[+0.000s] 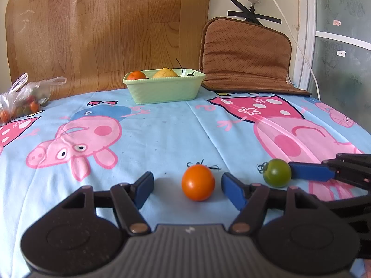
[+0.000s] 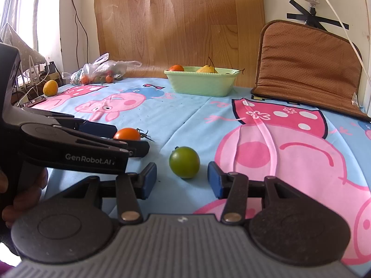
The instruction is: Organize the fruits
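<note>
An orange tomato (image 1: 198,182) rests on the cartoon-print cloth between the blue pads of my left gripper (image 1: 187,186), which is open with gaps on both sides of the fruit. A green tomato (image 2: 184,162) lies between the pads of my right gripper (image 2: 182,180), also open and not touching it. In the left wrist view the green tomato (image 1: 277,173) sits right of the orange one, with a right gripper finger (image 1: 310,171) beside it. The pale green basket (image 1: 164,87) stands at the back, holding an orange fruit (image 1: 136,75), a yellow pear (image 1: 165,72) and dark cherries.
A plastic bag of small fruits (image 1: 22,99) lies at the back left. A yellow fruit (image 2: 50,88) sits near the table's left edge. A brown cushion (image 1: 245,53) leans on the wall right of the basket. A hand (image 2: 22,197) holds the left gripper.
</note>
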Demonstrator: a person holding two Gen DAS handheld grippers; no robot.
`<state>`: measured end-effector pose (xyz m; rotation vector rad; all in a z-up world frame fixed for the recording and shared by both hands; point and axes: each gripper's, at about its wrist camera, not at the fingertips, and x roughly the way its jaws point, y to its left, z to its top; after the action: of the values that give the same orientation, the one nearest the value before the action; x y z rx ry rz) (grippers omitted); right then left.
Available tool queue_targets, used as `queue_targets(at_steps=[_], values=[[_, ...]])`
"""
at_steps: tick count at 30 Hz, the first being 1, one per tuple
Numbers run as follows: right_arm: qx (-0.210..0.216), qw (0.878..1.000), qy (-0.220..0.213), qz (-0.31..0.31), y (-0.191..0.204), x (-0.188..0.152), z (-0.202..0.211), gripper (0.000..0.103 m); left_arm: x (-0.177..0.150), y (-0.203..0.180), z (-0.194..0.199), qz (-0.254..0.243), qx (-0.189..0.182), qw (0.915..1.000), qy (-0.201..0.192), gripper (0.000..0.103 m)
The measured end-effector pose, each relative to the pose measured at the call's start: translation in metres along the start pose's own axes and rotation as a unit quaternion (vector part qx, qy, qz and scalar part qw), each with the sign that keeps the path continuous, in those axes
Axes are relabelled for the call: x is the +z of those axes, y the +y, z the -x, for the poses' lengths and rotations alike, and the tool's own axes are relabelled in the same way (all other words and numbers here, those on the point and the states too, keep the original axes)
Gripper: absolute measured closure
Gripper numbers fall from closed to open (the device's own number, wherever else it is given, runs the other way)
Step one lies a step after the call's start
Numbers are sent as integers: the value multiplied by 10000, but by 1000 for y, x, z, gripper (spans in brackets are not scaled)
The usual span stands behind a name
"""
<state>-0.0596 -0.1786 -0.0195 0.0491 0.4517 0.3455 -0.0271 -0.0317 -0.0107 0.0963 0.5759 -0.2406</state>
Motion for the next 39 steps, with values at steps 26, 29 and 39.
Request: queue_targets(at_steps=[26, 29, 39], values=[[-3, 10000, -1, 11, 0, 0, -1, 51, 0, -1, 1, 21, -12, 10000, -6, 36], [-5, 10000, -1, 13, 0, 0, -1, 51, 0, -1, 1, 9, -8, 10000, -9, 36], [-8, 10000, -4, 1, 0, -1, 0, 51, -1, -2, 0, -51, 14, 10000, 3, 36]])
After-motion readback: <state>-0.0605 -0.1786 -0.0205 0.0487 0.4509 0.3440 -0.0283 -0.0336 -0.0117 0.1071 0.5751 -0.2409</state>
